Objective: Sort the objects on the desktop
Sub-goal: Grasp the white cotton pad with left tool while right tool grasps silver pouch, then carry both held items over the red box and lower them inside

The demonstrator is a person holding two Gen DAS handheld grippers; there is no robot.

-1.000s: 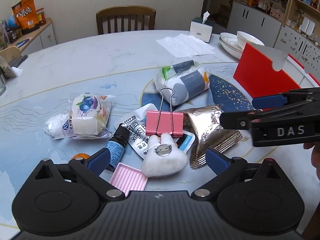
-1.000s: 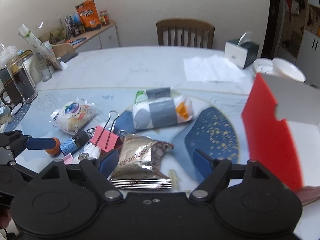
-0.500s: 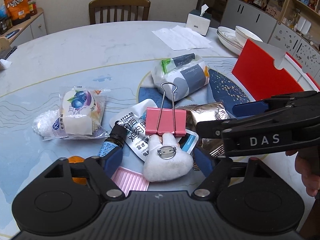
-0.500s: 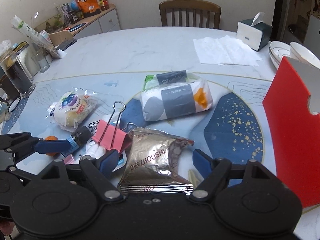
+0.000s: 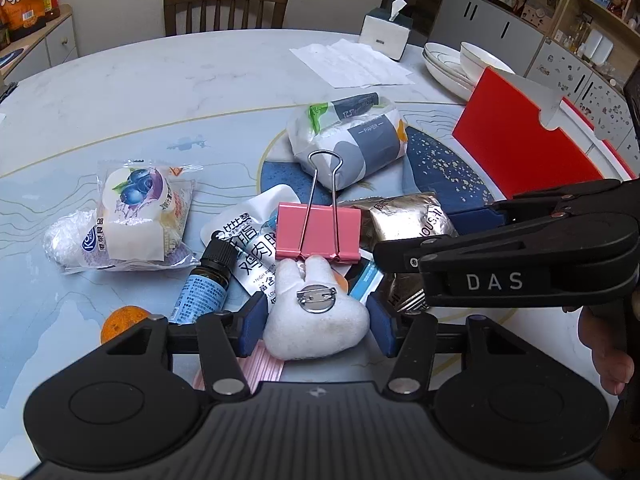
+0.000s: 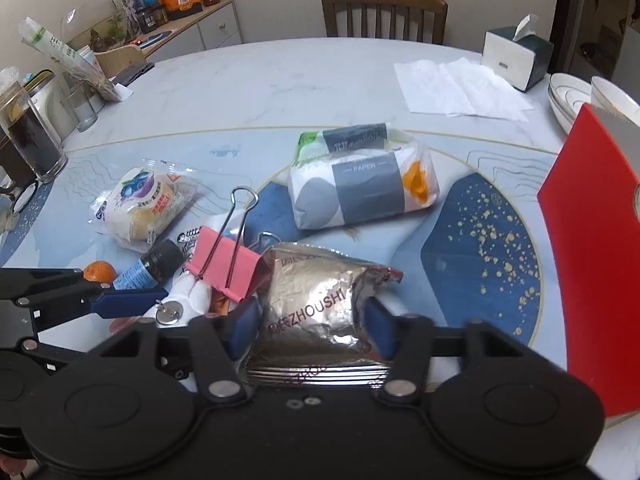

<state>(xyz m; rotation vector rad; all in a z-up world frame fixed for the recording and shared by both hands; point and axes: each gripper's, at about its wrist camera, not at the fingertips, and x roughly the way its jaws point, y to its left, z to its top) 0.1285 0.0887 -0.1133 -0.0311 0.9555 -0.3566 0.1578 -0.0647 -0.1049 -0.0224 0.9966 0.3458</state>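
Note:
A heap of small objects lies on the round table. My left gripper (image 5: 316, 324) stands around a white plush brooch (image 5: 316, 320) with a metal pin back, its blue pads at both sides of it. My right gripper (image 6: 312, 328) stands around a silver foil snack packet (image 6: 316, 312), its blue pads against both sides. A pink binder clip (image 5: 318, 232) lies just beyond the brooch, also in the right wrist view (image 6: 228, 264). A dark dropper bottle (image 5: 204, 280) and an orange ball (image 5: 120, 320) lie to the left.
A blueberry bread pack (image 5: 132, 220), a tissue pack (image 5: 348, 140) and a white sachet (image 5: 248, 240) lie around the heap. A red box (image 5: 528, 148) stands at the right. Bowls (image 5: 460, 64), a tissue box (image 5: 386, 28) and paper sheets (image 5: 352, 64) are at the back. Glasses (image 6: 32, 136) stand far left.
Both grippers have moved forward and down and narrowed: the left around the white brooch, the right around the foil packet. The objects have not shifted.

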